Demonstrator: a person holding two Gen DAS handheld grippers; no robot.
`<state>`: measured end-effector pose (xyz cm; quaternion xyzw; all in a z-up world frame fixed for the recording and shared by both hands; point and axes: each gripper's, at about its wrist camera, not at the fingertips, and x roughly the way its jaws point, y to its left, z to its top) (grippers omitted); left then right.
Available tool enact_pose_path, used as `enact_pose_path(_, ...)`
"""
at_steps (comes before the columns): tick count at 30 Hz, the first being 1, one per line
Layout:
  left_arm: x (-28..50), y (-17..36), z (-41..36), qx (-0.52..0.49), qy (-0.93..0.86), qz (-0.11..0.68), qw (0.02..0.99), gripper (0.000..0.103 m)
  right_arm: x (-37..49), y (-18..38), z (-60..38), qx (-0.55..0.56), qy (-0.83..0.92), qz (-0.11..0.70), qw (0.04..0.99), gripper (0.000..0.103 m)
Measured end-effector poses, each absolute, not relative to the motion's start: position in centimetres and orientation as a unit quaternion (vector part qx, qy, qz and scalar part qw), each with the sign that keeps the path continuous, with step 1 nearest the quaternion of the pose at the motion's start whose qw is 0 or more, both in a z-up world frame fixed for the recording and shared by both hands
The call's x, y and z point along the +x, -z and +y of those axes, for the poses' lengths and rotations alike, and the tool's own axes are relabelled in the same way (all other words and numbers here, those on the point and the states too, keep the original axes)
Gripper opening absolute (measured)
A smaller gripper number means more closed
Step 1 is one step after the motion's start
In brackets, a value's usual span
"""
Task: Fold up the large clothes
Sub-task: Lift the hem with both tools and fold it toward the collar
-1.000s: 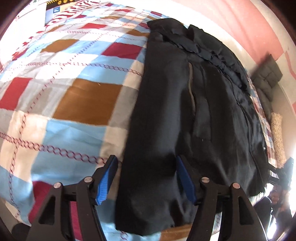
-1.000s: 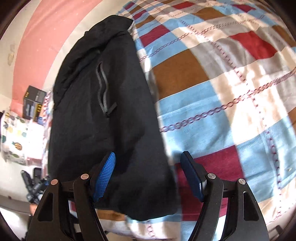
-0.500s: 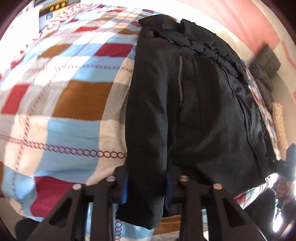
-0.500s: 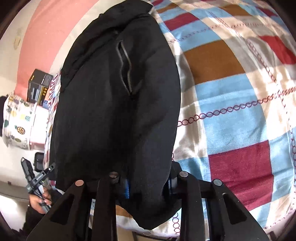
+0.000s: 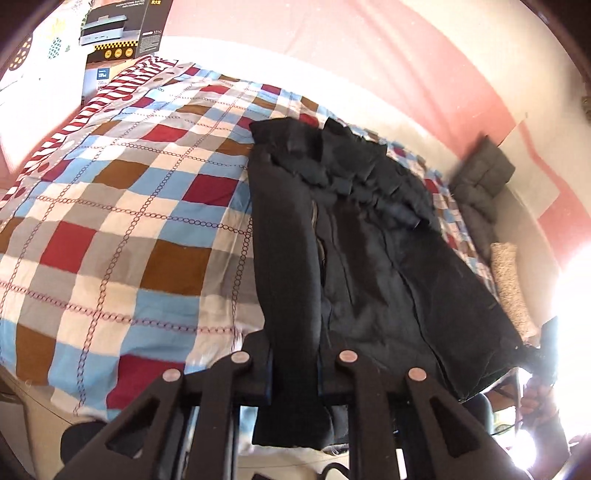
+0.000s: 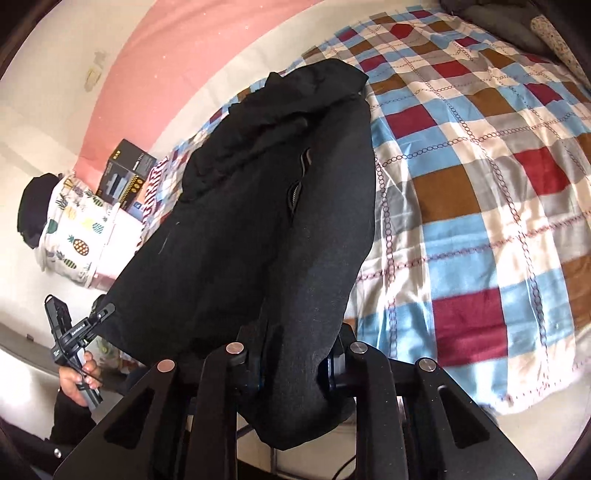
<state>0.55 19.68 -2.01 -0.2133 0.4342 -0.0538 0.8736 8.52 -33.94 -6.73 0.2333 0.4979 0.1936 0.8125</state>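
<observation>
A pink and cream wall stands behind a bed (image 5: 122, 236) covered with one checked sheet of red, blue, brown and grey squares. On the right side of that sheet, in the left wrist view, lies one big black jacket (image 5: 354, 258), stretched from the far end of the bed down to the near edge.

At the left, the left gripper (image 5: 293, 363) has just pinched in and now holds one bottom corner of the jacket tight between its two jaws. A second ago those jaws stood wide on each side of the cloth. Further right, at the other bottom corner, the right gripper (image 6: 291, 363) has done the same: its jaws have just closed and now squeeze the cloth. In that view the person's hand (image 6: 79, 376) shows low on the left.

Both corners now hang up off the bed, where before the hem lay flat. That likely means the grab is done and the fold is starting, with the bottom edge ready to go over toward the collar.

By count: one jacket, one bed, two grippers, one stack of boxes (image 5: 118, 35) at the far corner, one pineapple-print cloth (image 6: 79, 236) and one dark cushion (image 5: 484, 173).
</observation>
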Motion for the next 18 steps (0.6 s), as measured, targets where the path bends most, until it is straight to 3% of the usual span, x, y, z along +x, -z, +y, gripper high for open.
enact_pose_path(11,-6.8,1.1,20.9,-0.268,0.067,0.44,0.854,0.016,0.9,3.8,-35.2,0.26,-0.201,0.502,0.8,0.021)
enact_pose_path(18,-3.9,-1.5,20.6,-0.266,0.076,0.402,0.873,0.015,3.8,1.4,-35.1,0.264,-0.218,0.463,0.818,0.021)
